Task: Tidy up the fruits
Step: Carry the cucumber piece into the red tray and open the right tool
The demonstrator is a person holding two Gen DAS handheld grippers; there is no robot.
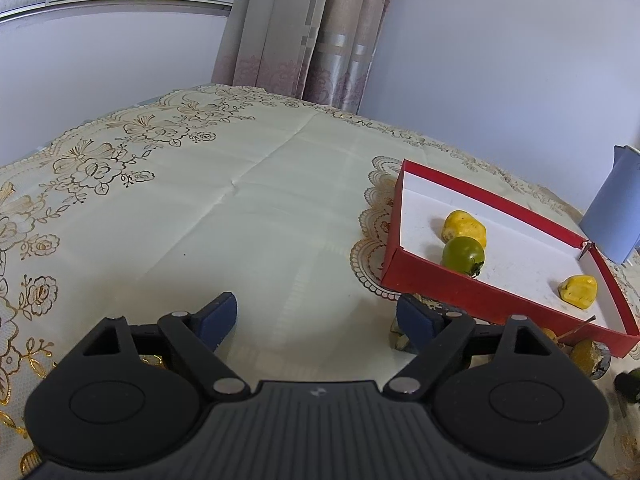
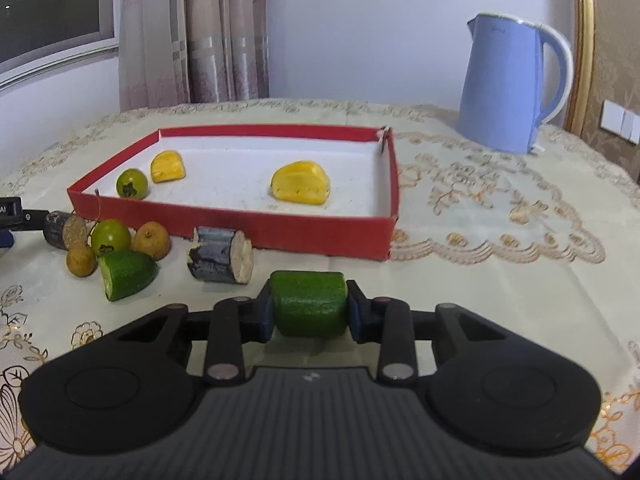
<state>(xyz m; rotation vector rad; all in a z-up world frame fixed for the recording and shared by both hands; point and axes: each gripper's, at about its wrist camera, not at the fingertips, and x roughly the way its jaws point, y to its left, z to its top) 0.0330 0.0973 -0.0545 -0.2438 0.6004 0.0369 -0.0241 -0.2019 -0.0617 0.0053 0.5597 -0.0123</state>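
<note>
A red tray [image 2: 280,228] with a white floor holds two yellow fruit pieces [image 2: 300,188] [image 2: 168,167] and a green tomato [image 2: 132,184]. My right gripper [image 2: 308,310] is shut on a green cucumber chunk [image 2: 308,304], just in front of the tray's near wall. Loose on the cloth at the left lie another cucumber piece [image 2: 126,274], a green tomato [image 2: 111,236], brown longans [image 2: 152,240] and a dark sugarcane piece [image 2: 220,254]. My left gripper [image 1: 316,320] is open and empty over bare cloth, left of the tray [image 1: 480,292].
A blue kettle [image 2: 508,88] stands at the back right of the table, behind the tray. A second dark cane piece [image 2: 64,230] lies at the far left. The cream embroidered tablecloth [image 1: 240,200] covers the table; curtains and wall lie behind.
</note>
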